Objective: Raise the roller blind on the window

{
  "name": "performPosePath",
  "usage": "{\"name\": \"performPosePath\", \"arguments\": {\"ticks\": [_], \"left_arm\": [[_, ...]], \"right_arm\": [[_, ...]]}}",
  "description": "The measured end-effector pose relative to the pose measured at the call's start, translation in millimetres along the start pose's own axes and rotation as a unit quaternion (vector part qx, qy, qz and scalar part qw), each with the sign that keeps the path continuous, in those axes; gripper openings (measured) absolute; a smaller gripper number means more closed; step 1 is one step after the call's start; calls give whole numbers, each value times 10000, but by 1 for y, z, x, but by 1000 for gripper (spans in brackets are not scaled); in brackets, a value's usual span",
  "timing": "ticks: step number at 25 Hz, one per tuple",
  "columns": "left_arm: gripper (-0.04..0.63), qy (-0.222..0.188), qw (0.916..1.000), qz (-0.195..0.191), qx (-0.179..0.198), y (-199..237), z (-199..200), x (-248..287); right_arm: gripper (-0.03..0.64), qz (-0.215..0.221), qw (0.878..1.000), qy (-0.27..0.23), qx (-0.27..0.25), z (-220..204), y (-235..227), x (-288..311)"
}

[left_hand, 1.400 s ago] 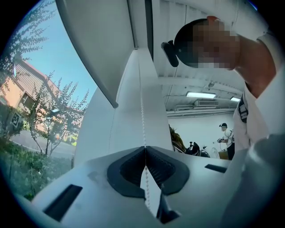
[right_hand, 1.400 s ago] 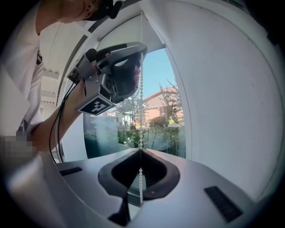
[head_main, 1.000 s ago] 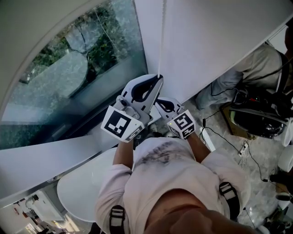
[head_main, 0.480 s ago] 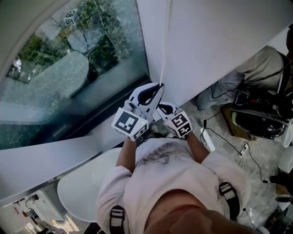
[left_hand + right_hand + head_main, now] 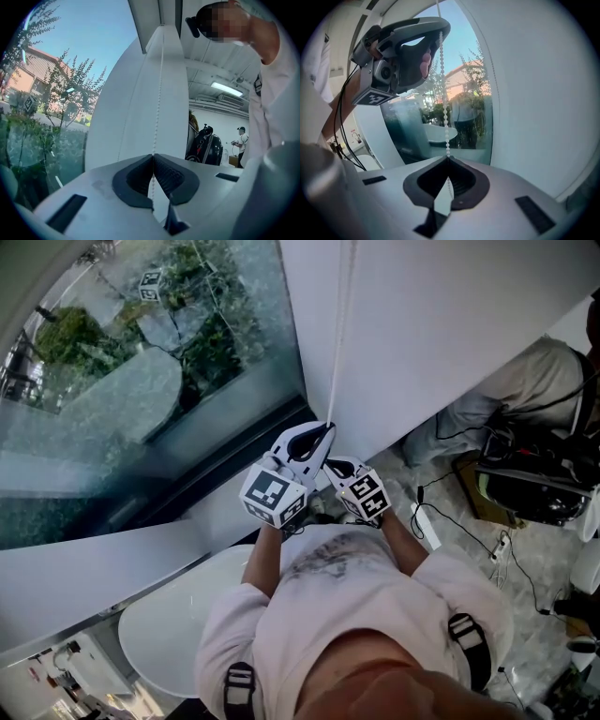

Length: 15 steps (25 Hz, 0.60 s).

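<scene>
White bead chain [image 5: 444, 93], of small round beads, is hung vertical beside smooth window glass [image 5: 141, 399]; it is clenched by left tool [image 5: 153, 157], and by right tool [image 5: 448, 159] lower down.

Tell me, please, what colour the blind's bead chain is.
White; the bead chain shows best in the right gripper view.

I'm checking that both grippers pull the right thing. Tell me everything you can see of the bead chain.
The bead chain is a thin string of small white beads, plastic by the look, hanging straight beside the window. The left gripper is shut on it, and the right gripper is shut on it just below. Its top runs out of view.
</scene>
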<state>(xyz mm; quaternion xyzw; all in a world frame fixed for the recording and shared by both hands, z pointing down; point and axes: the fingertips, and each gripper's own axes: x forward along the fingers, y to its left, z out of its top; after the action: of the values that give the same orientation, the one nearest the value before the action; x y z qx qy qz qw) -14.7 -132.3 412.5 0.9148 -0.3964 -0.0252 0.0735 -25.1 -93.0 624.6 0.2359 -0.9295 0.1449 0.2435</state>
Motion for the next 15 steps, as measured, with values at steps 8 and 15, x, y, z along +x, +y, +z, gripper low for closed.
{"name": "performPosePath", "arguments": {"ticks": [8, 15], "left_arm": [[9, 186, 9995, 2, -244, 6, -31, -1], [9, 322, 9989, -41, -333, 7, -47, 2]], "right_arm": [[61, 54, 9995, 314, 88, -26, 0, 17], [61, 56, 9985, 525, 140, -39, -4, 23]]}}
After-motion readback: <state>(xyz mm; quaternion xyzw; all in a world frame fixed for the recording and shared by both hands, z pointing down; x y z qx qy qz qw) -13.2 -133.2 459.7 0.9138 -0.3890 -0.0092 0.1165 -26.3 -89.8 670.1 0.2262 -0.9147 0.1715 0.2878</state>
